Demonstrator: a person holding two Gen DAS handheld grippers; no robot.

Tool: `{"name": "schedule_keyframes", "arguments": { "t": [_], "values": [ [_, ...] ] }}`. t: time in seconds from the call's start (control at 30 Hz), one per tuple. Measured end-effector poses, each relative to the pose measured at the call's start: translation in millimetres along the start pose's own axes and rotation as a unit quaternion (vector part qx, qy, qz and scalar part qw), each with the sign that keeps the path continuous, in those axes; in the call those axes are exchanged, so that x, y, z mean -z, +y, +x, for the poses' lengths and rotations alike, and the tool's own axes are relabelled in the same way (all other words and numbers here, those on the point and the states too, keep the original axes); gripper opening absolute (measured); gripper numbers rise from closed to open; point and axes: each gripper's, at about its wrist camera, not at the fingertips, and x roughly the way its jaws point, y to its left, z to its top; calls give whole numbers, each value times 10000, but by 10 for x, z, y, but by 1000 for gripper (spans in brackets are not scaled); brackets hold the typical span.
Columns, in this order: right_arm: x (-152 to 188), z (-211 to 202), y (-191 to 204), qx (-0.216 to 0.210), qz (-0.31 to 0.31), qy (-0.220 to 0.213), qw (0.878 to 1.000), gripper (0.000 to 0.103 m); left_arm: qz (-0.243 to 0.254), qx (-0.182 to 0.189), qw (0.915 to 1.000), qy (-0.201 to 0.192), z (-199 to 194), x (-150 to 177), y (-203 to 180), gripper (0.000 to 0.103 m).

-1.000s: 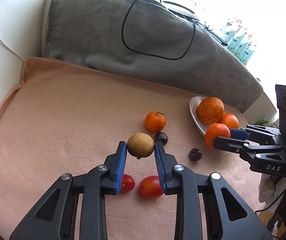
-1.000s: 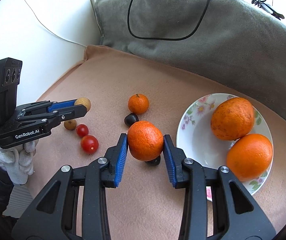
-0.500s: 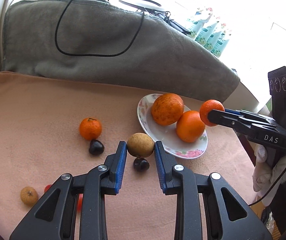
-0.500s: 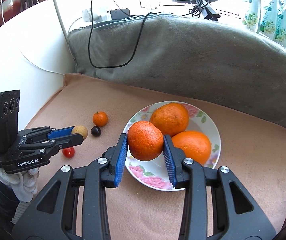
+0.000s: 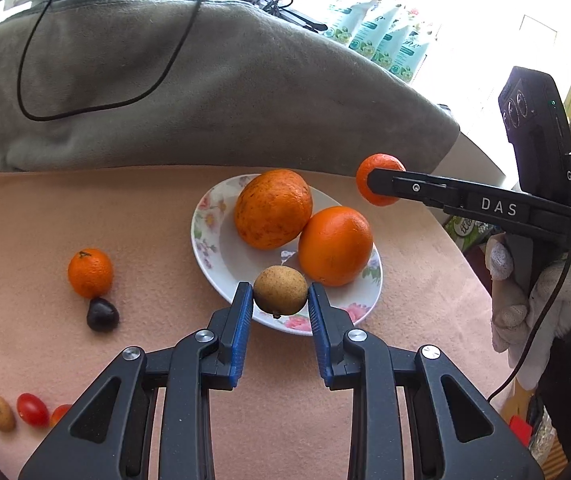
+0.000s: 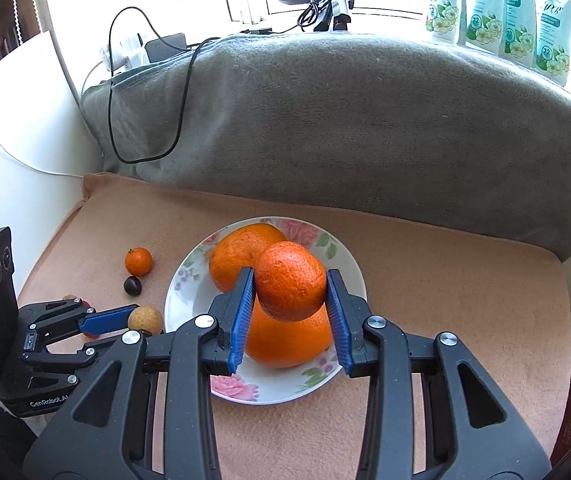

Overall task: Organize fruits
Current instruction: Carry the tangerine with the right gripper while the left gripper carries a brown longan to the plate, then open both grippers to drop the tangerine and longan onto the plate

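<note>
My left gripper [image 5: 280, 298] is shut on a small tan round fruit [image 5: 280, 290] and holds it over the near rim of the floral plate [image 5: 209, 248]. Two large oranges [image 5: 272, 214] [image 5: 335, 245] lie on that plate. My right gripper [image 6: 290, 285] is shut on a tangerine [image 6: 290, 280], held above the plate [image 6: 349, 256] and its oranges [image 6: 241, 254]. In the left wrist view that tangerine [image 5: 379, 179] hangs past the plate's far right rim. On the cloth left of the plate lie a small tangerine [image 5: 90, 273] and a dark plum [image 5: 102, 314].
A second tan fruit [image 5: 0, 413] and cherry tomatoes [image 5: 32, 409] lie at the near left of the peach cloth [image 5: 85, 208]. A grey blanket [image 6: 365, 120] with a black cable [image 6: 183, 92] rises behind. Pouches [image 6: 497, 4] stand on the sill. A gloved hand [image 5: 533, 304] holds the right gripper.
Both grippers moved from the loose fruit on the left over to the plate, each carrying its fruit. The tan fruit now hangs at the plate's near rim, the tangerine above the oranges.
</note>
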Motion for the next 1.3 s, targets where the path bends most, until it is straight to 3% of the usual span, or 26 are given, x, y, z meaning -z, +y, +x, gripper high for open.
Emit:
{"name": "schedule_keyframes", "arguments": {
  "t": [0.63,0.7,0.77,0.83,0.93,1.03,1.3],
  "values": [
    [-131,335,-89,40,65,218,9997,38,268,-43,9996,87,157,-80,-178,27],
    [-138,341,-79,40,68,209,9997,47,298,-52,9995,79,156,-79,-190,27],
    [-149,306,-80,48,91,104,9999,71,322,-79,9994,84,159,-79,-198,35],
    [-165,254,-76,42,101,-18,9999,73,330,-105,9994,64,140,-62,-193,55],
    [-190,199,-78,26,148,-77,9999,78,322,-154,9994,36,119,-55,-187,66],
    [-199,149,-76,15,193,-161,9997,85,335,-156,9993,8,96,-43,-175,67],
    [-192,80,-22,-47,222,-228,9995,85,279,-286,9992,-30,29,-34,-132,70]
  ]
}}
